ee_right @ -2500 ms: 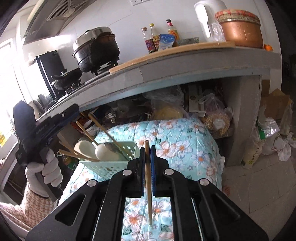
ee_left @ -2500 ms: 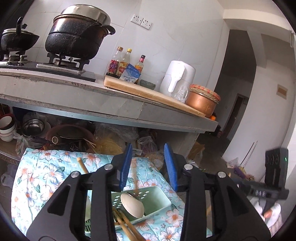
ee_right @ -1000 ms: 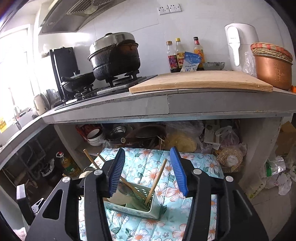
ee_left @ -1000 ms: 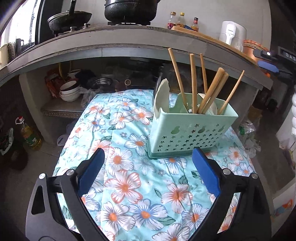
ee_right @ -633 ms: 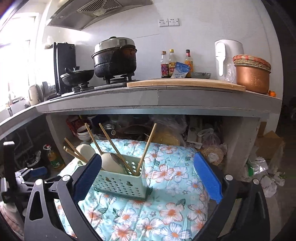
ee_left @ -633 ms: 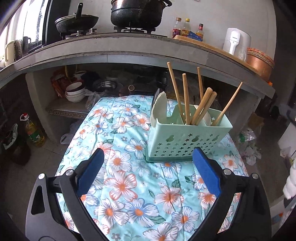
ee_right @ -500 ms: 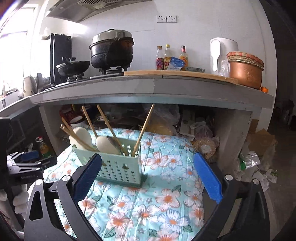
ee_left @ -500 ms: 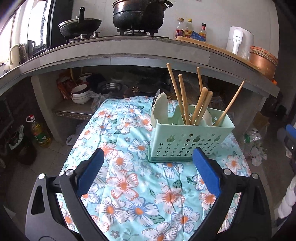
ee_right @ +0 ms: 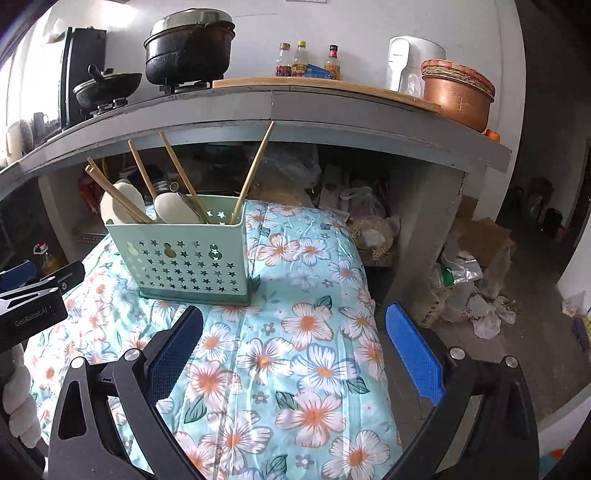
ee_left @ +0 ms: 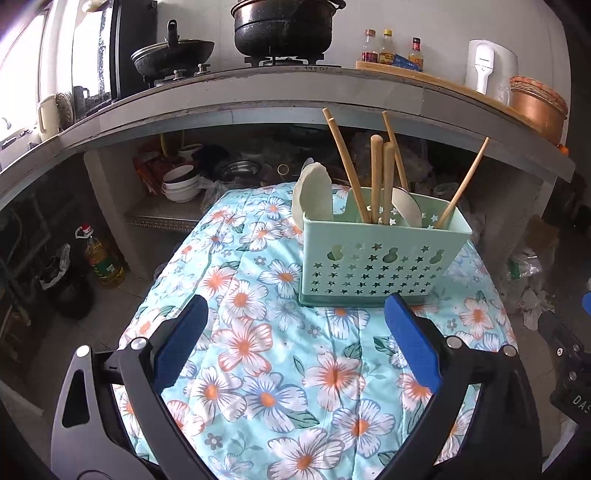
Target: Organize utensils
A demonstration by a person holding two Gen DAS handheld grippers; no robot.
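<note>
A mint green utensil basket [ee_left: 380,258] stands upright on the floral cloth [ee_left: 258,339]. It holds several wooden chopsticks [ee_left: 376,177] and white spoons [ee_left: 312,192]. In the right wrist view the basket [ee_right: 184,258] sits left of centre with chopsticks [ee_right: 255,173] and spoons [ee_right: 173,208] in it. My left gripper [ee_left: 295,343] is open and empty, well short of the basket. My right gripper [ee_right: 295,347] is open and empty, to the basket's right and nearer than it. The left gripper also shows at the left edge of the right wrist view [ee_right: 37,295].
A grey concrete counter [ee_left: 332,96] overhangs the far end, with black pots [ee_left: 280,26], sauce bottles [ee_left: 384,48], a white kettle [ee_left: 487,66] and a copper bowl [ee_left: 535,107]. Bowls [ee_left: 181,184] and bags sit beneath it. An oil bottle [ee_left: 99,254] stands on the floor at left.
Both grippers have drawn back and lowered slightly from the basket and stay wide open. Earlier, the right gripper held a chopstick, which now stands in the basket.
</note>
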